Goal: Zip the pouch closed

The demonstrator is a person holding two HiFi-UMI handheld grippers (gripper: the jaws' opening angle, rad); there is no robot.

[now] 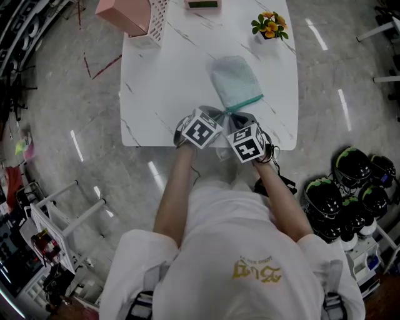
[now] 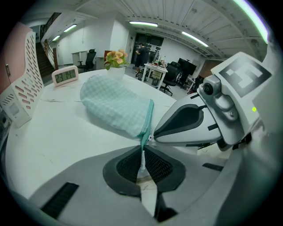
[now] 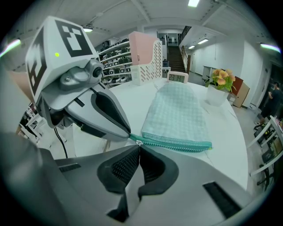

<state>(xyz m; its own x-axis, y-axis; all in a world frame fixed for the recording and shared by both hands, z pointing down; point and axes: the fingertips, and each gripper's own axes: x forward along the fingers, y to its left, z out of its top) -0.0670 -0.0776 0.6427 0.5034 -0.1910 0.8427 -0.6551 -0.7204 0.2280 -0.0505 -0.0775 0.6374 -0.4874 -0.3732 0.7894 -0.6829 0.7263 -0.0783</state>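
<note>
A mint checked pouch (image 1: 234, 80) lies on the white marble table (image 1: 156, 94), its teal zipper (image 1: 245, 102) along the near edge. Both grippers meet at the zipper's near end. My left gripper (image 2: 142, 164) is shut on a thin white strip that runs on from the zipper's teal end (image 2: 146, 132). My right gripper (image 3: 138, 150) is shut, with the small silver zipper pull (image 3: 139, 142) pinched at its very tip. From that pull the zipper (image 3: 177, 143) runs to the right with its teeth joined. In the head view the left gripper (image 1: 217, 114) and right gripper (image 1: 239, 116) sit side by side.
At the table's far end are a pink box with a white perforated holder (image 1: 134, 15), a small clock (image 1: 202, 4) and a pot of flowers (image 1: 270, 25). The table's near edge (image 1: 150, 145) lies just under my hands. Dark helmets (image 1: 350, 187) sit on the floor at the right.
</note>
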